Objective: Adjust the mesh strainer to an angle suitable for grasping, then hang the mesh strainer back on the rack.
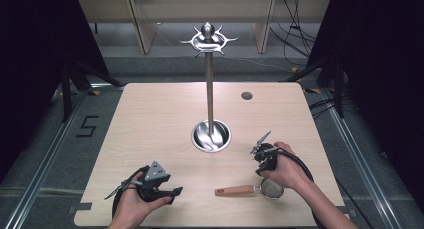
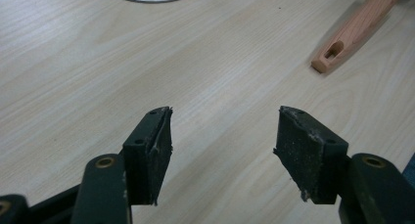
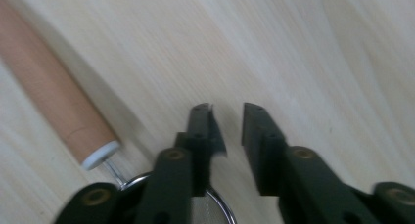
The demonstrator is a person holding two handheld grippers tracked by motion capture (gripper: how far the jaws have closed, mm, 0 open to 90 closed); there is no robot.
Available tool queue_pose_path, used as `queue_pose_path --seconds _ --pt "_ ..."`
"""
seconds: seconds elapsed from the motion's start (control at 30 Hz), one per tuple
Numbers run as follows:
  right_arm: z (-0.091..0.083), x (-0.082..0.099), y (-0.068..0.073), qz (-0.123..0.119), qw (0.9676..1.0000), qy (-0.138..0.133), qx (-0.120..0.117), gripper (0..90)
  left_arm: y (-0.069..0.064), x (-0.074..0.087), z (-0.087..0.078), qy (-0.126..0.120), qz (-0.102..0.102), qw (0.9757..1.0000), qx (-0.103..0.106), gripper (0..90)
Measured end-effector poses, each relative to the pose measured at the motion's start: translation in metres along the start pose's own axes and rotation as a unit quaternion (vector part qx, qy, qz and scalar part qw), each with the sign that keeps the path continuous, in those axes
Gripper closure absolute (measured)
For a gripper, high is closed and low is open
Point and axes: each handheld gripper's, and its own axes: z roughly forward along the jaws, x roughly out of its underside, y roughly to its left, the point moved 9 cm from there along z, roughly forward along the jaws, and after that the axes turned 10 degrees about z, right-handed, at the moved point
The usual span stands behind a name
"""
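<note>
Your left tongs [image 2: 222, 136] gape wide above the pale wooden table [image 1: 150, 119], lower left. Your right tongs [image 3: 228, 117], a narrow gap between them, hover over the wooden-handled mesh strainer [image 1: 248, 190], lower right, gripping nothing.

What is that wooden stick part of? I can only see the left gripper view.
Observer: It is the handle of a small mesh strainer that lies flat on the table, next to the right hand.
Operator: And the shiny curve at the top?
Observer: That is the round base of a tall metal stand with hooks around its top.
Operator: Is the other gripper holding anything?
Observer: No. The right gripper has its jaws a little apart, near the strainer's rim, with nothing between them.
</note>
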Motion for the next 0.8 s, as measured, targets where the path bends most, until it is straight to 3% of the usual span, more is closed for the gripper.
queue_pose_path --seconds 0.03,0.07,0.1,0.17,0.23,0.27,0.3,0.33,0.47,0.5,0.67,0.7,0.77,0.8 --pt "-0.002 -0.002 0.002 -0.021 0.9997 -0.011 -0.002 64.0 0.001 0.001 -0.001 0.004 0.006 1.0 0.004 37.0" --pt "-0.002 -0.002 0.002 -0.021 0.9997 -0.011 -0.002 64.0 0.001 0.001 -0.001 0.004 0.006 1.0 0.004 36.9" --pt "-0.006 -0.004 0.007 -0.053 0.998 -0.032 -0.013 60.5 0.0 0.003 0.0 0.003 0.0 1.0 0.003 36.9" --pt "-0.009 -0.004 0.013 -0.058 0.9974 -0.036 -0.021 58.4 0.0 0.003 0.0 0.004 0.005 1.0 0.005 36.7" --pt "-0.012 -0.003 0.018 -0.086 0.9953 -0.037 -0.025 57.7 -0.002 0.003 0.0 0.002 -0.001 1.0 0.005 36.7" --pt "-0.012 -0.003 0.018 -0.086 0.9953 -0.037 -0.025 57.7 -0.002 0.003 0.0 0.002 -0.001 1.0 0.005 36.6" --pt "-0.012 -0.003 0.02 -0.095 0.9946 -0.035 -0.026 57.1 -0.002 0.001 -0.001 0.0 0.001 1.0 0.005 36.6" --pt "-0.014 -0.001 0.026 -0.129 0.9908 -0.027 -0.029 54.7 -0.001 0.0 -0.002 -0.001 0.008 1.0 0.004 36.6" --pt "-0.017 -0.001 0.034 -0.168 0.9852 -0.017 -0.033 51.1 -0.001 0.001 -0.001 0.0 -0.001 1.0 0.004 36.6" --pt "-0.018 -0.002 0.036 -0.171 0.9844 -0.016 -0.036 50.8 0.0 0.001 -0.002 0.0 0.006 1.0 0.006 36.6" --pt "-0.019 -0.001 0.045 -0.209 0.9766 -0.011 -0.049 52.9 -0.004 -0.003 0.0 -0.008 -0.009 0.9999 0.01 36.6" --pt "-0.019 0.001 0.043 -0.222 0.9743 0.002 -0.037 52.9 -0.004 -0.002 -0.001 -0.005 -0.002 0.9999 0.011 36.6" --pt "-0.017 0.007 0.045 -0.23 0.9721 0.03 -0.036 52.4 -0.007 -0.002 -0.001 -0.007 -0.006 0.9999 0.012 36.6" --pt "-0.017 0.007 0.045 -0.23 0.9721 0.03 -0.036 52.4 -0.007 -0.002 -0.001 -0.007 -0.006 0.9999 0.012 36.6"
